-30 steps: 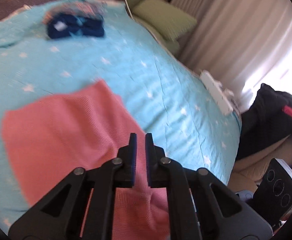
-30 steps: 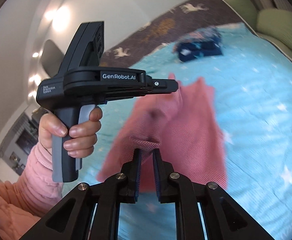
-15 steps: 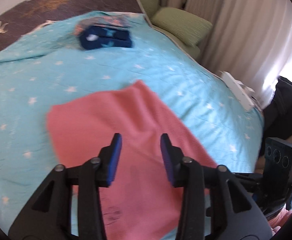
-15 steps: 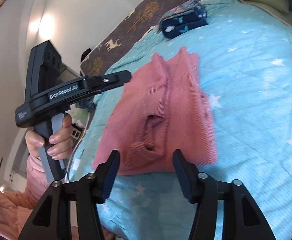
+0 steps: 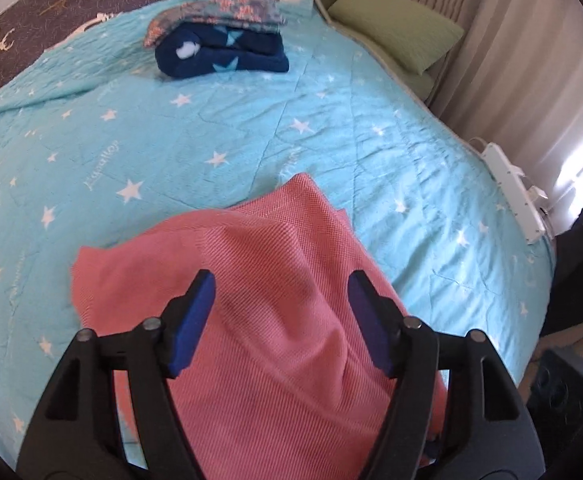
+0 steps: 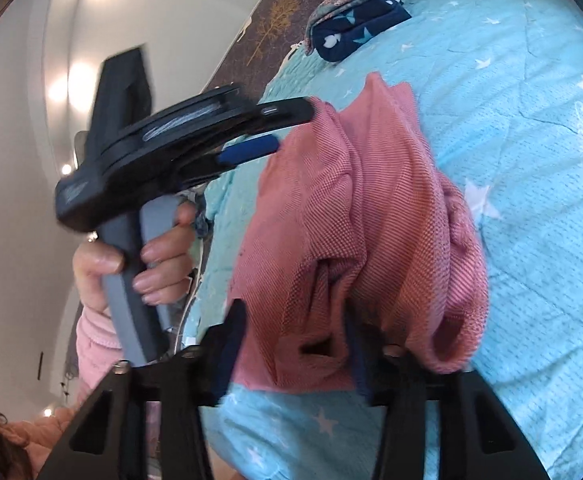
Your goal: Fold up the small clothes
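The left gripper (image 5: 279,320) is released, its jaws opening above the pink knit garment (image 5: 259,320) with nothing pressed between them. The right gripper (image 6: 295,344) is closing around a bunched fold at the garment's near edge; we judge its pads not yet clamped on the cloth. The garment lies rumpled on the turquoise star quilt (image 5: 251,140), well apart from the folded navy piece (image 5: 223,56). Our risk: if we lift before the right jaws seat, the thick fold could slip out, or only one layer be caught, skewing the fold.
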`<state>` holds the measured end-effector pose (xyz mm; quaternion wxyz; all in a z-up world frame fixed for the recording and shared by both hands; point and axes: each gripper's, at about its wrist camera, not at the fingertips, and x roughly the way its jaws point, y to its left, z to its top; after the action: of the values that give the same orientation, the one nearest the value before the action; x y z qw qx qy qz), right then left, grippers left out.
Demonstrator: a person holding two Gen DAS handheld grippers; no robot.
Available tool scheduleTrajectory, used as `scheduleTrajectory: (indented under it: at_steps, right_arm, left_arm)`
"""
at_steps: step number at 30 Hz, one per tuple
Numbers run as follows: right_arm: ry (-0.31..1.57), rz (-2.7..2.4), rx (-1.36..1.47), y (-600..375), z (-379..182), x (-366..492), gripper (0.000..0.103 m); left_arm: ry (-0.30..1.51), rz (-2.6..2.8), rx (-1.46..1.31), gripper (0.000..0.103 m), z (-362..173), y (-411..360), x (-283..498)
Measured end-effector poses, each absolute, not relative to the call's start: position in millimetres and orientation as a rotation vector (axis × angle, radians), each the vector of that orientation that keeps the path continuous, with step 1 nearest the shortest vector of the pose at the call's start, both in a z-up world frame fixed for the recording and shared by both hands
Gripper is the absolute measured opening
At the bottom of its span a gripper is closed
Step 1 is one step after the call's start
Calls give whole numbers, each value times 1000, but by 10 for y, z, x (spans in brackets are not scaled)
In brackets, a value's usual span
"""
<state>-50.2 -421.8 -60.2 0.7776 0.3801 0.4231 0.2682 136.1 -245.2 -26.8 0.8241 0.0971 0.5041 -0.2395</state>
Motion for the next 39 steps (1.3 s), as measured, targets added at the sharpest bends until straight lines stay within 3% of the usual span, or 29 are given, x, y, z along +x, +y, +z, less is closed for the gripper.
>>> scheduleTrajectory:
  at_steps: [12,19,24,28,34,35,36,37,39]
  right_arm:
    - [1003,653,772,-4192,-514,-349,44]
    - [1022,615,701,-4582,-332,-690,48]
    - [969,513,781,-5044,-237,-757,49]
    - [958,466,784,-5157,-157,-763,50]
    - [983,468,737,-5017,-95,-707,50]
    - [983,468,738,-5053,-107,-723,50]
    - [981,468,745,-5041,-122,-708,50]
    - [979,470,755,-5046,-128,-693,51]
    - [974,496,788,-5059,-153,-603,53]
  left_arm:
    - [1092,-438,162,69,-286,-2177,1455]
    - [1051,-583,124,69,-191,-1720,844]
    - [1090,-725,173,69,-335,-1880,281]
    - [1017,-780,310,67,-426,-2172,-97]
    - [1024,-795,380,67,-585,-2394,-143]
    - [1020,-774,392,57,-616,-2414,-136]
    - [1022,-760,397,30,-636,-2402,-130]
    - [1040,-755,381,18,-645,-2379,-78]
    - [1064,-777,279,12,-567,-2235,-14]
